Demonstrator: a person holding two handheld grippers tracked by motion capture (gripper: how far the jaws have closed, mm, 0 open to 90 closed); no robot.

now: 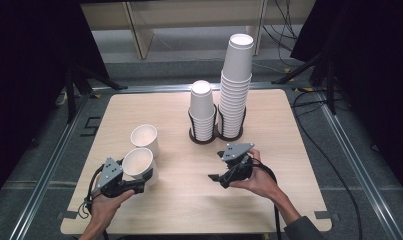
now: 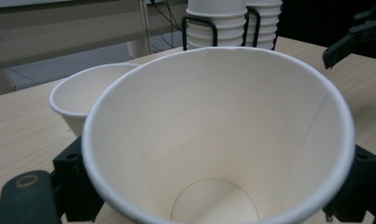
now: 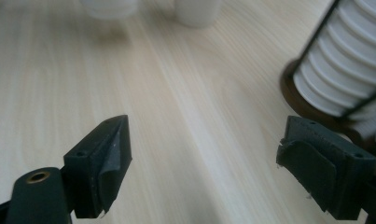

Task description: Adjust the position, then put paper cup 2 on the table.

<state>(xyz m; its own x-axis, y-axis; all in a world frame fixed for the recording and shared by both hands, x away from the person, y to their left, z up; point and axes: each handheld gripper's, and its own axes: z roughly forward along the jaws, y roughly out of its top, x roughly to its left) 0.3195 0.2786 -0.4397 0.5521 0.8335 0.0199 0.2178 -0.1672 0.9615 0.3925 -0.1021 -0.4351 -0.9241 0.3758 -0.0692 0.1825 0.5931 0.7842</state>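
My left gripper (image 1: 141, 181) (image 2: 216, 184) is near the table's front left, shut on a white paper cup (image 1: 138, 162) (image 2: 213, 140). The cup stands upright with its open mouth toward the left gripper view's camera, one black jaw on each side of its wall. A second empty paper cup (image 1: 144, 137) (image 2: 80, 93) stands just behind it on the table. My right gripper (image 1: 216, 177) (image 3: 204, 163) hovers open over bare wood at centre right, nothing between its jaws. It also shows at the top right of the left gripper view as the right gripper (image 2: 351, 39).
A black wire holder (image 1: 204, 137) at the table's back centre carries a short stack of cups (image 1: 202, 107) and a tall stack of cups (image 1: 236, 85) (image 3: 344, 70). The wooden table (image 1: 189, 200) has bare room between my hands. Cables lie on the floor to the right.
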